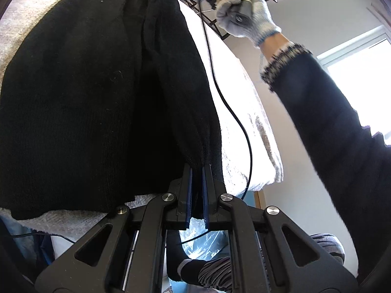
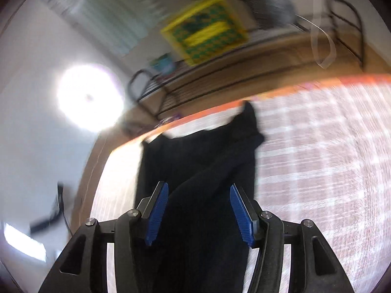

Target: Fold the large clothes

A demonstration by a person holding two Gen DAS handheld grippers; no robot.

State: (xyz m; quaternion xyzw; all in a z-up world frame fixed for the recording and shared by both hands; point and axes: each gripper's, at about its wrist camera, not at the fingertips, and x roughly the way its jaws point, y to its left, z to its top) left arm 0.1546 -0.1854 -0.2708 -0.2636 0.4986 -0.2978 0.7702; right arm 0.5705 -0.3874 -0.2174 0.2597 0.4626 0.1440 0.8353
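The left wrist view shows a black knit garment (image 1: 97, 92) spread over a pale, towel-like cover (image 1: 244, 112) on the surface. The left tool (image 1: 198, 168) is clamped tight on a bunched edge of the knit, where the fabric gathers into small pleats between the blue pads (image 1: 189, 195). Only this view shows the person: a hand in a grey work glove (image 1: 246, 12) grips the handle of the other tool high at the top, a dark sleeve (image 1: 342, 146) runs down the right side, and a thin black cable (image 1: 229, 107) trails across the pale cover.

The right wrist view is heavily blurred. It alone shows the right tool (image 2: 199, 208), its blue pads (image 2: 157, 214) standing well apart with a strip of the black garment (image 2: 202, 171) lying between them — neither pad presses on it. It also shows the cover's pink-and-white check (image 2: 317, 158) and orange border (image 2: 220, 109), and beyond it a yellow crate (image 2: 205, 39) by a dark wire rack (image 2: 156, 92).

In the right view the garment's long axis runs from the tool away toward the orange border, narrowing to a point there. In the left view it stretches from the clamped edge up and away toward the far end.
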